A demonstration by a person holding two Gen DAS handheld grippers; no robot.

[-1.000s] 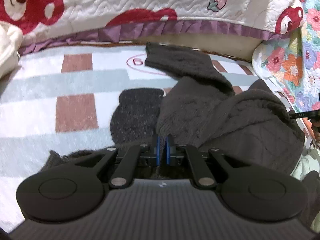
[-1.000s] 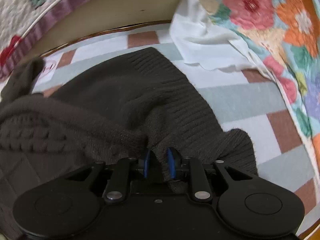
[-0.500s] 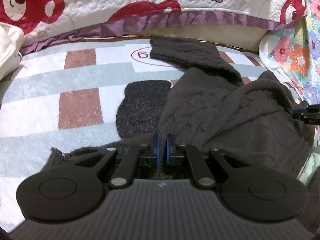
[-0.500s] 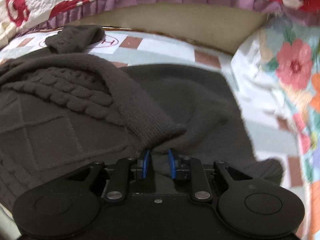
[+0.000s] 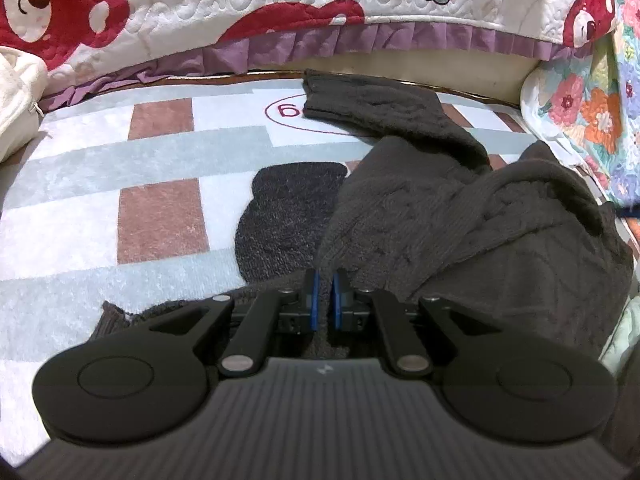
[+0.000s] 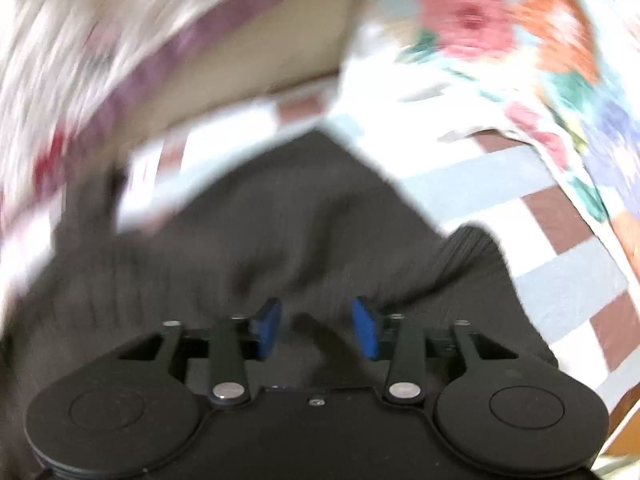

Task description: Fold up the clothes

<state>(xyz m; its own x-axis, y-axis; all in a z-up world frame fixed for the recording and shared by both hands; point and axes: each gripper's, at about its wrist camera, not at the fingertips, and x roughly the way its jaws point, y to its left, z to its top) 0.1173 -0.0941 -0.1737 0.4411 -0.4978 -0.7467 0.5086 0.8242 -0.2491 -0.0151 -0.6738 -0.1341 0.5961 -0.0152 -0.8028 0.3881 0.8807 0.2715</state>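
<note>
A dark brown cable-knit sweater [image 5: 460,216] lies partly folded on a plush checked blanket [image 5: 160,224], one sleeve [image 5: 380,104] stretching toward the far edge. My left gripper [image 5: 325,300] is shut on a fold of the sweater's edge, which rises between its blue pads. In the blurred right wrist view the same sweater [image 6: 300,220] spreads below my right gripper [image 6: 316,328]. Its jaws are opening, the blue pads stand well apart, and the knit lies under them, not pinched.
A quilted white bedspread with red bears and a purple frill [image 5: 320,40] hangs behind the blanket. A floral quilt [image 5: 592,104] borders the right side, also the floral quilt [image 6: 520,40] in the right wrist view. A cream cushion [image 5: 16,92] sits far left.
My right gripper's pads have spread apart and let go of the sweater fold, and its view has swung and risen, now blurred. The left gripper keeps its grip, hardly moved.
</note>
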